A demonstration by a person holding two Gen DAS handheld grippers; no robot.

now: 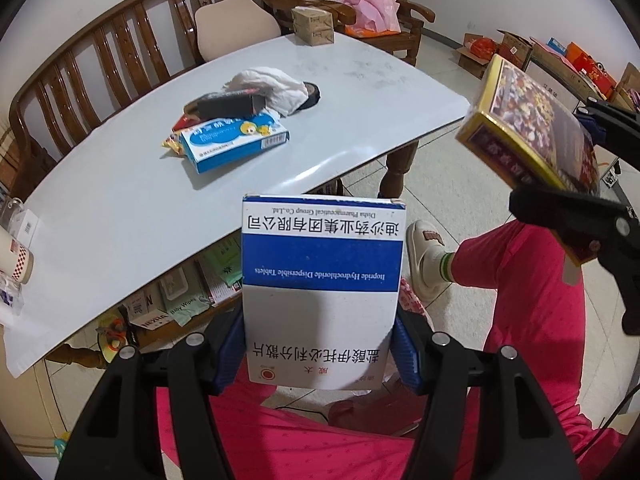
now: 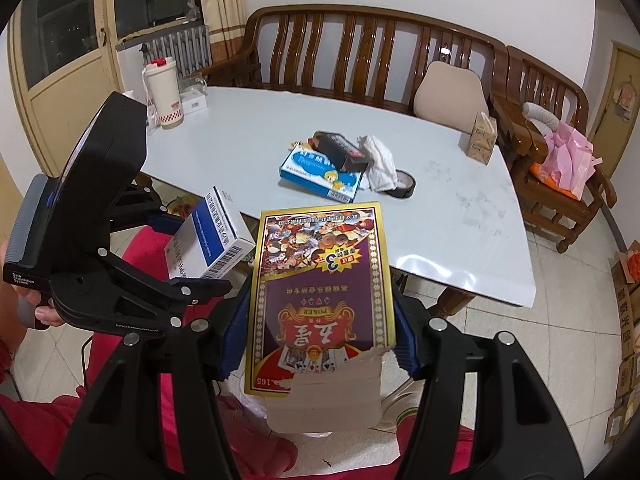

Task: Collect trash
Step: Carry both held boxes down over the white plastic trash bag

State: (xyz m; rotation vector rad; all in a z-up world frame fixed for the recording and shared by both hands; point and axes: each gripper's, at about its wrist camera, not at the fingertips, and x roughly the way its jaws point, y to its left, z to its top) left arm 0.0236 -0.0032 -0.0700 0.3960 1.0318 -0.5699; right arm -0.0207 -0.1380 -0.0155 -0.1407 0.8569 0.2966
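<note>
My left gripper (image 1: 320, 344) is shut on a blue and white medicine box (image 1: 322, 280), held upright off the table's near edge; it also shows in the right wrist view (image 2: 208, 240). My right gripper (image 2: 318, 344) is shut on a purple and gold poker card box (image 2: 320, 292), also seen in the left wrist view (image 1: 532, 128). On the white table (image 2: 440, 216) lies a pile: a blue medicine box (image 2: 316, 174), a black box (image 2: 342, 152), crumpled white tissue (image 2: 378, 162) and a black tape roll (image 2: 404, 186).
A small carton (image 2: 482, 138) stands at the table's far right corner. A white kettle (image 2: 162, 94) stands at the far left. A wooden bench (image 2: 360, 44) runs behind the table. A chair with pink bags (image 2: 564, 160) is to the right. My pink-clad legs (image 1: 532, 288) are below.
</note>
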